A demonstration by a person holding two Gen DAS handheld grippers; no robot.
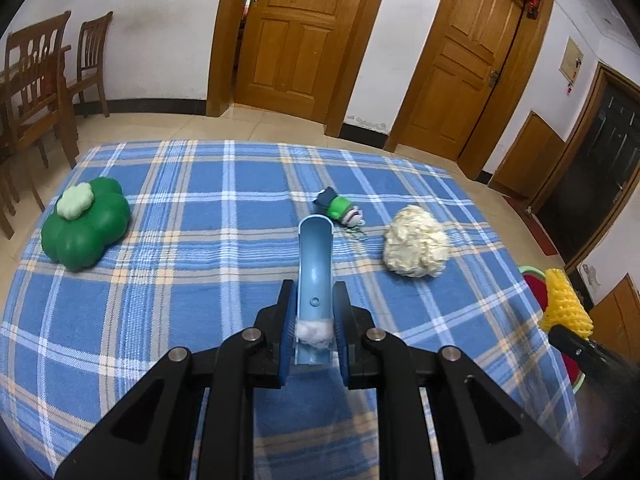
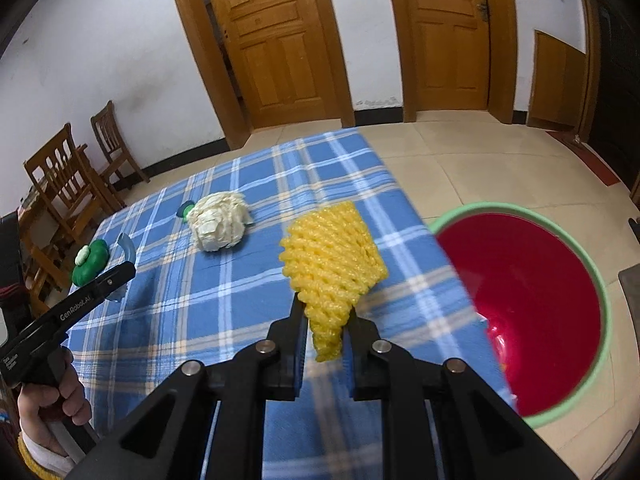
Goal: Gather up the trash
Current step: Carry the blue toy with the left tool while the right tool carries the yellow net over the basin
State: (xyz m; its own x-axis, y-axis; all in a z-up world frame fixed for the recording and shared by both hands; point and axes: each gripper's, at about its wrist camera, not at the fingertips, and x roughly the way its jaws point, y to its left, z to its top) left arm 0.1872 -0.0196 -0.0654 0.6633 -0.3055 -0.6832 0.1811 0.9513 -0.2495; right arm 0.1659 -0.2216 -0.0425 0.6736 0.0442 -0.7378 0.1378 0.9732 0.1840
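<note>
R hand-held gripper (image 2: 325,314): jaws clamped on narrow end of yellow foam fruit net (image 2: 332,258), held up over counter (image 2: 224,304) edge, beside red basin (image 2: 532,312) w/ green rim. Risk: light, springy net slips or lands outside basin if released short.

L hand-held gripper (image 1: 314,312): closed on blue curved plastic piece (image 1: 315,256), cotton wad (image 1: 314,330) wedged at base; may drop. Held level above counter. White crumpled wad (image 1: 414,242) not yet collected.

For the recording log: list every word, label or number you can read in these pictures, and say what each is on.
"GenRobot.AI": white print along the black arm of the left gripper, in the right wrist view.
Smaller white print lower on that gripper's body: too small to read.
Paper notice on the wall beside the right-hand door: too blurred to read.
Nothing else carries readable text.
</note>
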